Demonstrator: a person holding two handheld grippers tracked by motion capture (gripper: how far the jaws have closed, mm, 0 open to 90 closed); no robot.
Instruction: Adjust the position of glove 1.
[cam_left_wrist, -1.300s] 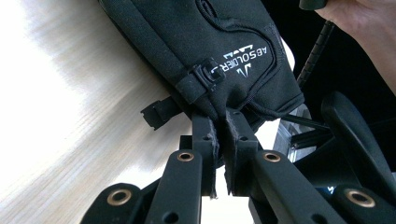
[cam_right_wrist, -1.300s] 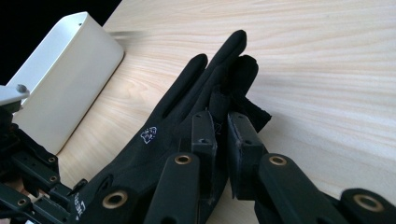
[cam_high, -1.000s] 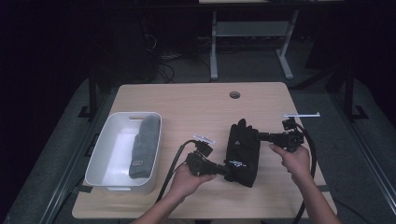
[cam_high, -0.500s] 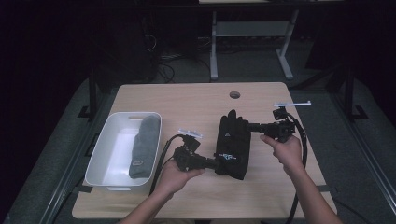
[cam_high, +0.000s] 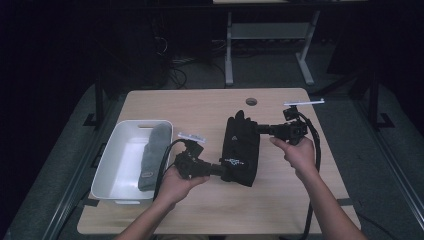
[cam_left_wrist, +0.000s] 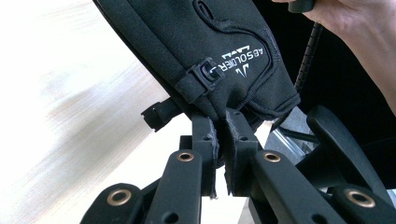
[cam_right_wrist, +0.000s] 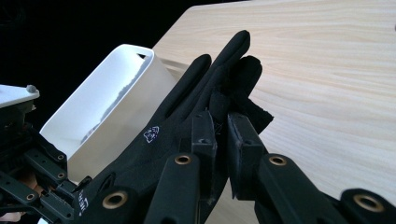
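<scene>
**Black glove held at both ends**

Nearest, the left gripper (cam_high: 223, 170) is clenched on the cuff of the black glove (cam_high: 242, 147). Farther, the right gripper (cam_high: 261, 129) pinches its fingers. The glove is over the wooden table (cam_high: 200, 107), beside the white bin (cam_high: 116, 162) with a grey glove (cam_high: 154, 155).

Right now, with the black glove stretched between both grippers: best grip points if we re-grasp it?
Probably the ends it is held by now. The left gripper pinches the cuff hem of the black glove by the buckle strap, coming from the near side; the right gripper clamps the finger end from the far right. Both edges are thin and flat, suiting narrow jaws.
</scene>
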